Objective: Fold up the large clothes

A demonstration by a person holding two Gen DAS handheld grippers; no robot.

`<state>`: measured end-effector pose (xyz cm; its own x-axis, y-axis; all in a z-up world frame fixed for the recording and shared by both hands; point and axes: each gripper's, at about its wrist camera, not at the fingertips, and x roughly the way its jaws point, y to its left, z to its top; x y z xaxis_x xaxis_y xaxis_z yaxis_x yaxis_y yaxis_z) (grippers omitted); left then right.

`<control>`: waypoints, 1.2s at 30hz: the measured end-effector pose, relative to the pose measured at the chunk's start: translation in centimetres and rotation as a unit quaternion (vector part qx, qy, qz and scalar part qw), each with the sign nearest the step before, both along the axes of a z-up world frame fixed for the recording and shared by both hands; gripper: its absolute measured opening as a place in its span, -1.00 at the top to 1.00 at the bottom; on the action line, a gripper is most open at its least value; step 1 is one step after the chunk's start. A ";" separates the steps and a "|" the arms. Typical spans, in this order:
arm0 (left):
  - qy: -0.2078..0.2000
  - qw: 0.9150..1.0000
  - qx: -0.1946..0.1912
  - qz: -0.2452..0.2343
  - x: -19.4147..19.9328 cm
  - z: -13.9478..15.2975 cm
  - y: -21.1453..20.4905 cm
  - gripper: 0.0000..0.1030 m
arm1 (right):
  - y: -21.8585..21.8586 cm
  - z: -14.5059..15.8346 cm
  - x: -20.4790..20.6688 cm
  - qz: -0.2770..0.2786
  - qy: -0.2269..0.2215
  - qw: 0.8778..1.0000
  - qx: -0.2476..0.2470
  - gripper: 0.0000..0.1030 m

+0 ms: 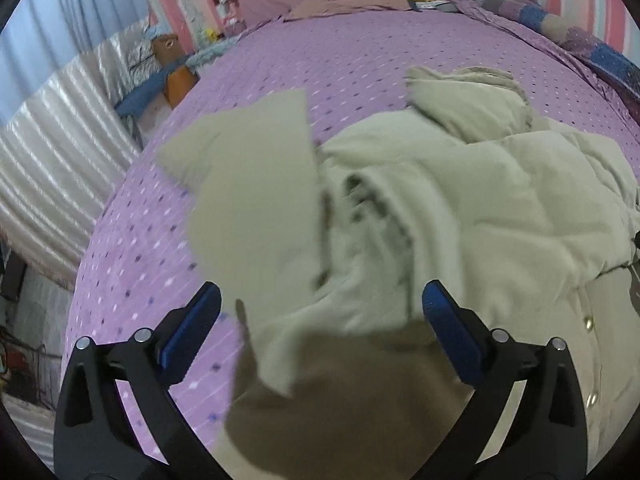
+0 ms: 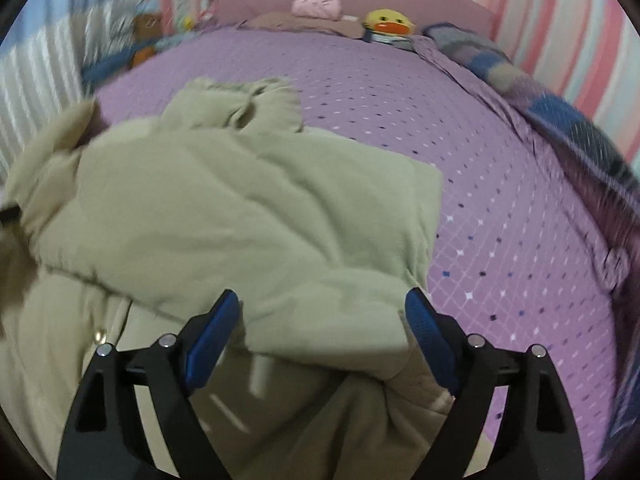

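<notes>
Left wrist view: left hand-held gripper (image 1: 322,308), pads spread wide, nothing pinched, over a blurred flap of the beige coat (image 1: 460,200). Coat: padded, snap buttons, lying rumpled on the purple bed (image 1: 320,60), sleeves turned inward over the body, likely a first fold. Right hand-held gripper (image 2: 322,308): likewise spread, empty, over the coat's near hem. Room: bare bedspread beyond the coat's far and right edges. Duck toy (image 2: 387,22) well apart from the coat, at the headboard.
</notes>
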<state>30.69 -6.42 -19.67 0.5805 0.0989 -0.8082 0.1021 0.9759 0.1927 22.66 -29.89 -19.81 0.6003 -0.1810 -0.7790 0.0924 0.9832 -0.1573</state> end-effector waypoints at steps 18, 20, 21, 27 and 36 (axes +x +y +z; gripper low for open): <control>0.056 0.992 -0.068 0.085 7.0 -0.5 15.0 -0.94 | 0.9 2.4 6.1 0.056 0.033 0.995 -0.081 -0.67; 0.057 0.991 -0.080 0.095 8.5 -0.6 16.0 -0.94 | 0.2 2.5 7.1 0.052 0.037 0.994 -0.084 -0.67; 0.057 0.989 -0.086 0.102 9.7 -0.6 16.8 -0.94 | -0.4 2.6 7.7 0.050 0.040 0.995 -0.083 -0.67; 0.069 0.982 -0.119 0.125 17.3 -2.1 20.4 -0.94 | -3.4 2.9 10.5 0.038 0.047 0.996 -0.062 -0.67; 0.123 0.973 -0.125 0.150 28.1 -7.9 22.6 -0.89 | -5.5 3.1 12.6 0.016 0.033 0.998 -0.059 -0.67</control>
<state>58.84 16.18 -27.60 0.3420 0.0167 -0.9396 -0.1824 0.9820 -0.0490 35.30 -35.41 -16.70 0.5552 -0.2555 -0.7915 0.0464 0.9597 -0.2772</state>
